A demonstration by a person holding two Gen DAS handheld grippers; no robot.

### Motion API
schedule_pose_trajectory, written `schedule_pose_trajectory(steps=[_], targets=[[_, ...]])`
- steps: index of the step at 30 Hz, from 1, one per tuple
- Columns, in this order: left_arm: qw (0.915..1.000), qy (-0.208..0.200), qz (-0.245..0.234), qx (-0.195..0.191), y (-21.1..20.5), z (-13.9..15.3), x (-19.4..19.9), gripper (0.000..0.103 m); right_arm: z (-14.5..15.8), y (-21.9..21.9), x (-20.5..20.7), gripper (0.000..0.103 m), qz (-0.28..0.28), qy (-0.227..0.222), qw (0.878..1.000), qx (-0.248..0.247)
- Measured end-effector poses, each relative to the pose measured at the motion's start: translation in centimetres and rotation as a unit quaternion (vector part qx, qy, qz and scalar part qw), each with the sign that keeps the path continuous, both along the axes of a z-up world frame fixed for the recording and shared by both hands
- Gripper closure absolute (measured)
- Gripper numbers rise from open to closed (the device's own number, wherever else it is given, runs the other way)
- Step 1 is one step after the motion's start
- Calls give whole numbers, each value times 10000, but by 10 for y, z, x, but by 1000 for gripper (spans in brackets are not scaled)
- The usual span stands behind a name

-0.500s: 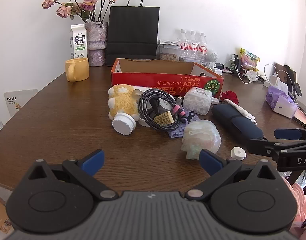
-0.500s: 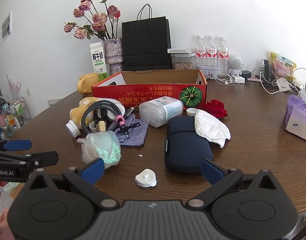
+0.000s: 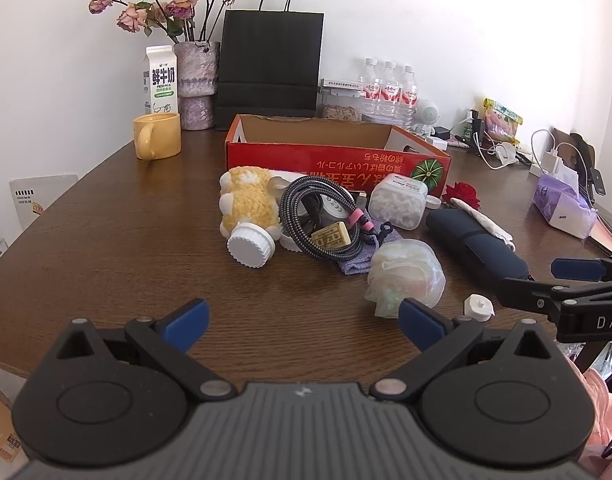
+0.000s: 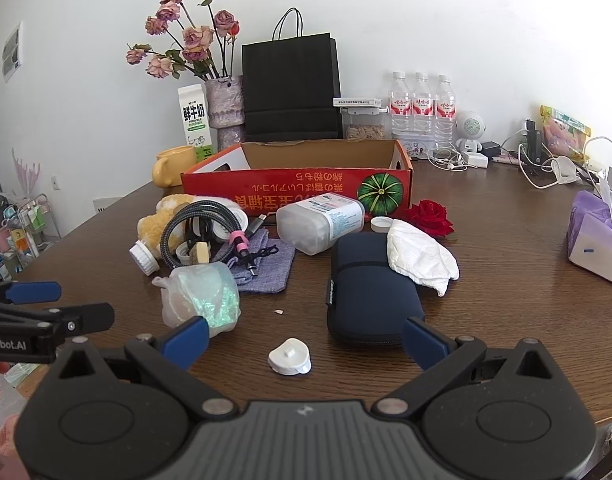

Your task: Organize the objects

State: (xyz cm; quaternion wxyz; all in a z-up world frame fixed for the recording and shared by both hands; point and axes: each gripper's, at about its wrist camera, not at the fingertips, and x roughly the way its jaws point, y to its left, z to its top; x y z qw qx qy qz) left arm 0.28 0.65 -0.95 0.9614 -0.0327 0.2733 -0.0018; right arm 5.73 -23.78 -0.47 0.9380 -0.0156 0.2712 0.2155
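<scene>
While clutter sits before red box [image 4: 294, 184], L tool [image 3: 302, 320] & R tool [image 4: 304, 338] both wide, empty.

The desk [image 4: 505, 280] is dark brown wood with visible grain and a slight shine. The box [image 4: 298, 188] is glossy printed cardboard, red outside and raw brown inside. At 9 o'clock of it lies a braided fabric cable [image 3: 317, 216] beside a fluffy yellow plush toy [image 3: 248, 204]. The dark blue pouch [image 4: 365, 280] is matt cloth. The jar [image 4: 319, 222] is translucent plastic, and the tissue [image 4: 419, 256] on the pouch is crumpled soft paper.
</scene>
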Motion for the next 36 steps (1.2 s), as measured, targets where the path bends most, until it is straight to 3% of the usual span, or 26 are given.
schedule_pose_trajectory(steps=[36], targets=[[10000, 31, 90, -27, 0, -3, -1, 0, 0, -1, 0, 0, -5, 12, 10000, -8]])
